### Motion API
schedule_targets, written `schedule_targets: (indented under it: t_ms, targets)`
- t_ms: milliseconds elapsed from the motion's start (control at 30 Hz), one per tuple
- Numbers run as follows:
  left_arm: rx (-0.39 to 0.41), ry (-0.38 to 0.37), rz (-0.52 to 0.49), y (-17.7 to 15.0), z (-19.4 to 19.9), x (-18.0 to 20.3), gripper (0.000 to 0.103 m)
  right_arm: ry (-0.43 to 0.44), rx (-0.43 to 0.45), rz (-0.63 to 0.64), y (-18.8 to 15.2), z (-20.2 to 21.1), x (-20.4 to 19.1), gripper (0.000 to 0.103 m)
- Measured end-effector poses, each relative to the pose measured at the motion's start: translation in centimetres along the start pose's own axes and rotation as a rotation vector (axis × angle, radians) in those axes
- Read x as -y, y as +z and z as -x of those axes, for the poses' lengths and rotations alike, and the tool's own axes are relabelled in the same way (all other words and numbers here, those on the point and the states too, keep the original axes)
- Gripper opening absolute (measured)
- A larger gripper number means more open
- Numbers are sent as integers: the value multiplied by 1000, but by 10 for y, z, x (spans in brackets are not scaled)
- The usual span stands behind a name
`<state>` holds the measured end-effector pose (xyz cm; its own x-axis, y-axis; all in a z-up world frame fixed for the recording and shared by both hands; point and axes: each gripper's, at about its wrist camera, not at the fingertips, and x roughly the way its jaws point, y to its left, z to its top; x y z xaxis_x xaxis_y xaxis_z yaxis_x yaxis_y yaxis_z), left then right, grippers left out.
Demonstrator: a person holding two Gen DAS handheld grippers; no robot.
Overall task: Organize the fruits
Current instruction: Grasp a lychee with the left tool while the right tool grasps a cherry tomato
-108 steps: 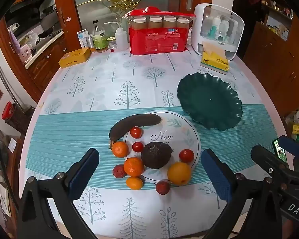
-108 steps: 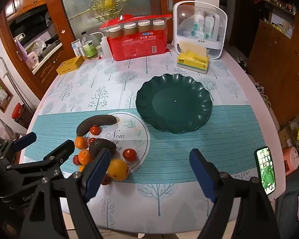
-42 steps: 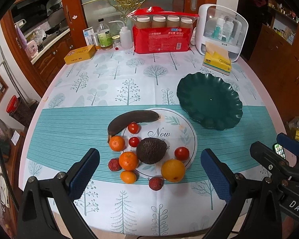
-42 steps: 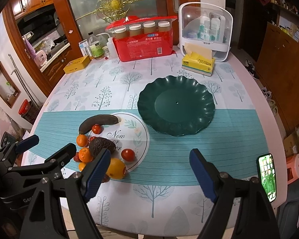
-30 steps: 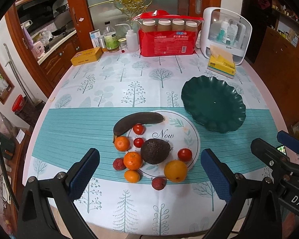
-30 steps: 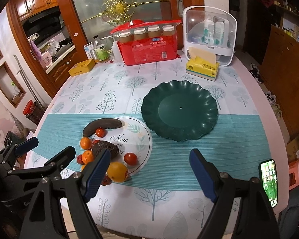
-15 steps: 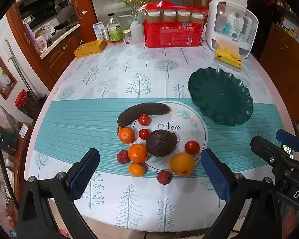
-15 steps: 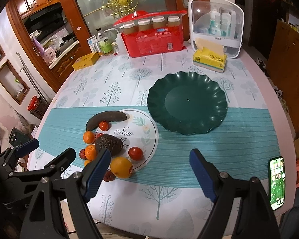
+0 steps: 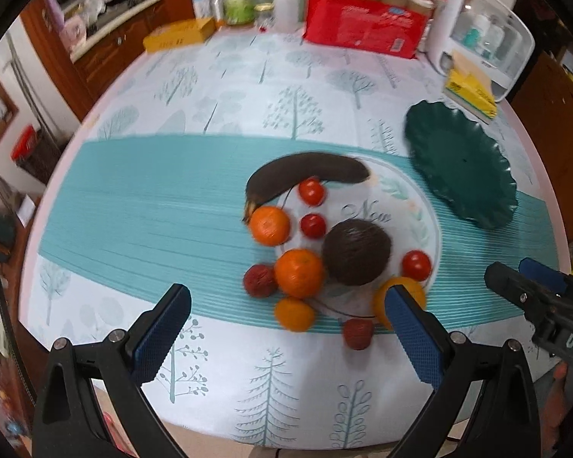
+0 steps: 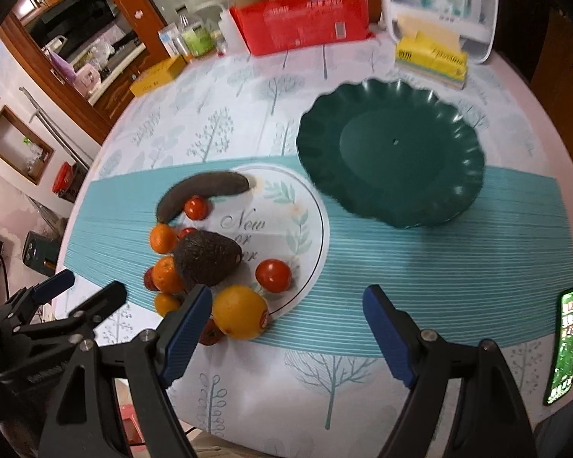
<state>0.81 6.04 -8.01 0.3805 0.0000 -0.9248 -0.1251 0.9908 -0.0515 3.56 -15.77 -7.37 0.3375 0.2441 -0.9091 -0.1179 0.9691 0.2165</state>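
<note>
**Both tongs open above the fruit pile, plate bare**

The left gripper [image 9: 286, 337] hung over the near edge of the table [image 9: 217, 87] with its blue fingers [image 9: 160, 337] spread wide and nothing between them. The right gripper [image 10: 290, 336] was likewise wide open and held nothing; its left finger [image 10: 185, 332] stood in front of the near side of the fruit.

The fruit lay in a loose cluster on and around a round white printed mat [image 10: 286, 221] on the teal stripe of the tablecloth. A dark, overripe banana [image 9: 305, 175] curved along the far edge of the cluster. Just below it sat two small tomatoes [image 9: 311, 191], with a third tomato [image 10: 273, 274] on the right side of the mat. A dark avocado [image 9: 357, 252] lay in the middle, touching a mandarin [image 9: 298, 273] on its left. Another mandarin [image 9: 269, 225] sat by the banana's stem, and a smaller one [image 9: 294, 313] nearer the edge. A large orange [image 10: 240, 311] rested at the near rim of the mat. Two dark red lychees [image 9: 259, 280] lay at the cluster's near side.

The green scalloped plate [image 10: 393, 152] stood to the right of the mat, well apart from the fruit. A phone [image 10: 565, 343] with its screen lit lay at the table's right edge.
</note>
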Motion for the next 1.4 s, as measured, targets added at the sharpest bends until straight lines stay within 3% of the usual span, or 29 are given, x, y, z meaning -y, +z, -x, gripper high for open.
schedule_targets:
  t_ms: [200, 367, 567, 633, 700, 900, 1167, 1400]
  targets:
    - [-42, 44, 25, -10, -38, -35, 101, -7, -61, 7, 3, -36, 0, 81]
    - [-94, 25, 47, -15, -67, -51, 101, -1, -104, 12, 5, -61, 0, 75]
    - [-119, -49, 42, -8, -84, -61, 91, 14, -147, 25, 6, -80, -1, 65]
    - [-124, -71, 28, -4, -89, -61, 83, 20, -160, 24, 7, -85, 0, 62]
    - [-133, -100, 8, 1, -94, -60, 74, 29, -168, 19, 8, -87, 0, 60]
    - [-110, -126, -86, 15, -98, -53, 64, 36, -198, 17, 10, -99, 1, 52]
    - [-117, -141, -257, 11, -93, -43, 62, 59, -213, 19, 13, -105, -2, 51]
    - [-116, -188, -338, 12, -94, -44, 38, 57, -217, 30, 14, -107, -5, 51]
